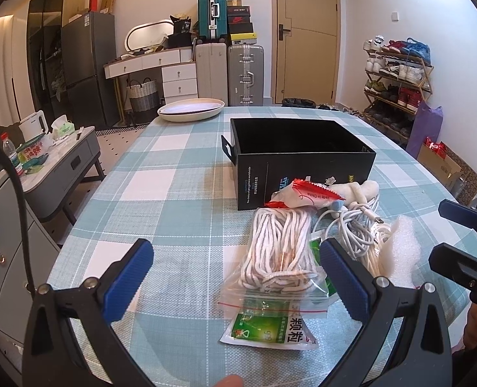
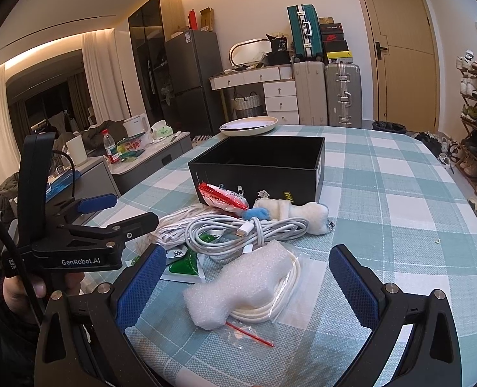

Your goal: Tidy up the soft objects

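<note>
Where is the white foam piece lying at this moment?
In the right wrist view the white foam piece lies on the checked tablecloth between the open right gripper fingers, on a bagged white cord, just nearer than the coiled white cable.

Likely a home, fridge (image 2: 191, 77), suitcases (image 2: 341, 93), shoe rack (image 1: 396, 77)

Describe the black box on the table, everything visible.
The black box is an open-topped rectangular carton, cardboard by its look, with no lid and a dark interior where nothing shows. Small print and logos mark its near wall, and a flap sticks out at one end. It stands upright on the checked tablecloth, behind the pile; a red-and-white packet leans against it.
</note>
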`<action>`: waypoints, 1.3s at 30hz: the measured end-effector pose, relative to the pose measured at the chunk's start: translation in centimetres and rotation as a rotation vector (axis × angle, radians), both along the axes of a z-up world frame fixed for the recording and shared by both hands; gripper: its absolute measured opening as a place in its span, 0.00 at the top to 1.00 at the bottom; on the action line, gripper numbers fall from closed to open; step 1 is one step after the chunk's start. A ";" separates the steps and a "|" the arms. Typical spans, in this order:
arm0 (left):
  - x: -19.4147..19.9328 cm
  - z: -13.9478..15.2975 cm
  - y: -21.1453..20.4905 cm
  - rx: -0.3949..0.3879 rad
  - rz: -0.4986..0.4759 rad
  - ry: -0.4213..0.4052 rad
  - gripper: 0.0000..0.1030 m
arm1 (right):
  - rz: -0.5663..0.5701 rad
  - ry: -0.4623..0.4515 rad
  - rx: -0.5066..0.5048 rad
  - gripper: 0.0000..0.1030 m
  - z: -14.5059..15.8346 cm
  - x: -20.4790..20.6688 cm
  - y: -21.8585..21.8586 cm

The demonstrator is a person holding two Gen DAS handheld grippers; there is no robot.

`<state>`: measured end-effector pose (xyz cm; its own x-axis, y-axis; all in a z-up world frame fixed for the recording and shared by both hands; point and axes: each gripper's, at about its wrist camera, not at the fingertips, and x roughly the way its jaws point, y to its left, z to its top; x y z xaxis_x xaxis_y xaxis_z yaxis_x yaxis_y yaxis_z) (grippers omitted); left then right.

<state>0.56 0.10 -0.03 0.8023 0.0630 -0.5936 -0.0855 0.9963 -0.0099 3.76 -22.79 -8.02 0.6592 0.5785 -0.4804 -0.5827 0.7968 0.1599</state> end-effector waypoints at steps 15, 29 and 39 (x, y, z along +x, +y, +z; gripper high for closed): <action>-0.1 -0.1 -0.1 -0.002 -0.006 -0.005 0.00 | 0.008 0.005 -0.019 0.00 0.1 0.2 0.4; -0.1 -0.3 -0.4 0.009 -0.040 -0.017 0.00 | 0.024 0.037 -0.094 0.00 -0.7 0.4 1.4; 0.1 -0.3 -0.5 0.006 -0.085 -0.036 0.00 | 0.045 0.064 -0.120 0.00 -1.2 0.8 2.4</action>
